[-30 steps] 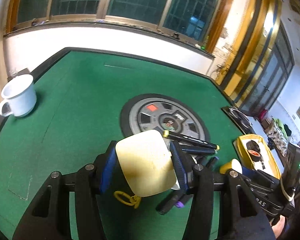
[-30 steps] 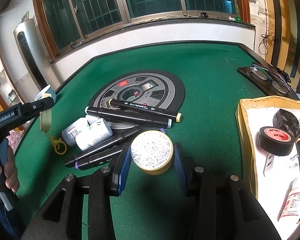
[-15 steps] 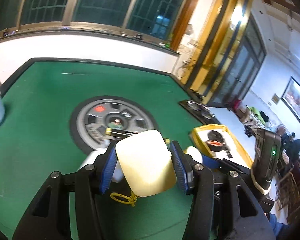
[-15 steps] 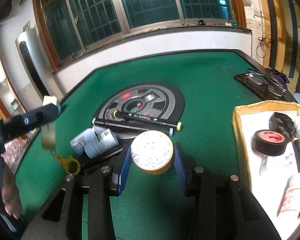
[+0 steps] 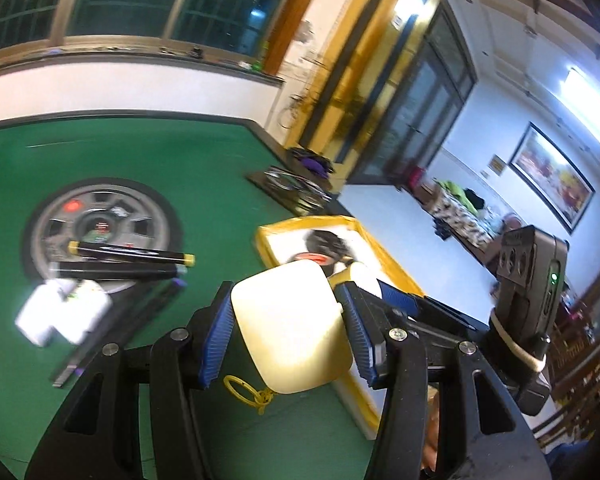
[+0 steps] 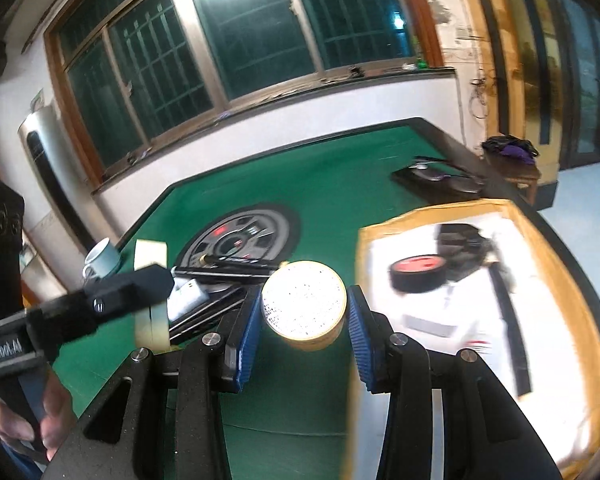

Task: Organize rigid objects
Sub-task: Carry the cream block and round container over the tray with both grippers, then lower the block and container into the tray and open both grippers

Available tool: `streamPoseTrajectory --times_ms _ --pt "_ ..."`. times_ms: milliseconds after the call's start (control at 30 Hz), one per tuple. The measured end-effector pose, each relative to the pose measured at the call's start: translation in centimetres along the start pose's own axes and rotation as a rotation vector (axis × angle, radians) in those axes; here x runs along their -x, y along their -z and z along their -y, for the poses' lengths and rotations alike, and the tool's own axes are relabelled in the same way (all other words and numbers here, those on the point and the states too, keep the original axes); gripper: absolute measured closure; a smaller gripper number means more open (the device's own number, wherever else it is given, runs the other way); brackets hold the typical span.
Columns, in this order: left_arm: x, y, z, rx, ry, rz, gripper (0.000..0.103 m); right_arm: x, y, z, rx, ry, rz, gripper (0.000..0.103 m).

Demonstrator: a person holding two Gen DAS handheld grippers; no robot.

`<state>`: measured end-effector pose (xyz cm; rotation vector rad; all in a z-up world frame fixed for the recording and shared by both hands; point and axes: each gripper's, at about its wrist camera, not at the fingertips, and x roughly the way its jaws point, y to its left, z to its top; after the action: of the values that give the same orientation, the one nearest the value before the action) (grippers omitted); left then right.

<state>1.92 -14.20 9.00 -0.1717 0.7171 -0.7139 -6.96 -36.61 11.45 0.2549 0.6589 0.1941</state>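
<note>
My left gripper (image 5: 286, 330) is shut on a cream rounded case (image 5: 290, 326) with a yellow ring hanging below it (image 5: 242, 388), held above the green table. It also shows in the right wrist view (image 6: 150, 292) at the left. My right gripper (image 6: 302, 314) is shut on a round yellow tin (image 6: 304, 306) with a white speckled lid, held just left of the yellow tray (image 6: 580, 280). The tray (image 5: 384, 256) holds a black tape roll (image 6: 418, 272) with a red core and other small items.
Black markers (image 5: 128, 258) and white bottles (image 5: 66, 314) lie by a round wheel-print mat (image 5: 100, 220) on the green table. A white mug (image 6: 102, 260) stands at the far left. Glasses on a dark case (image 6: 440, 174) lie beyond the tray.
Both grippers have swung right toward the yellow tray, each still holding its object. The tray now fills more of the right wrist view.
</note>
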Motion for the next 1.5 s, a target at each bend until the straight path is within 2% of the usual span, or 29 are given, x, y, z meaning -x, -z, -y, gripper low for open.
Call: streamPoseTrajectory --times_ms 233,467,700,767,800,933,1100,1500 --pt "-2.6 -0.1 5.0 -0.026 0.091 -0.057 0.052 3.6 -0.3 6.1 -0.08 0.067 0.052 0.066" --pt "-4.6 0.0 8.4 -0.03 0.163 -0.093 0.052 6.3 -0.7 10.0 -0.103 0.136 0.091 0.066" --pt "-8.5 1.5 8.4 -0.032 0.077 -0.186 0.054 5.5 -0.5 12.1 -0.117 0.175 0.037 0.066" --pt "-9.2 1.8 8.3 -0.037 0.046 -0.194 0.059 4.7 -0.3 12.4 -0.119 0.17 0.003 0.066" --pt "-9.4 1.9 8.4 -0.053 0.014 -0.199 0.059 4.5 -0.3 12.6 -0.119 0.172 -0.015 0.066" --pt "-9.9 2.2 8.2 -0.067 -0.014 -0.207 0.059 3.3 0.5 13.5 -0.129 0.181 -0.078 0.066" --pt "-9.6 2.6 8.1 -0.093 -0.03 -0.185 0.059 2.7 1.2 14.3 -0.126 0.222 -0.115 0.066" --pt "-8.6 4.4 9.1 -0.155 -0.006 -0.216 0.058 3.5 1.5 13.5 -0.077 0.25 -0.139 0.063"
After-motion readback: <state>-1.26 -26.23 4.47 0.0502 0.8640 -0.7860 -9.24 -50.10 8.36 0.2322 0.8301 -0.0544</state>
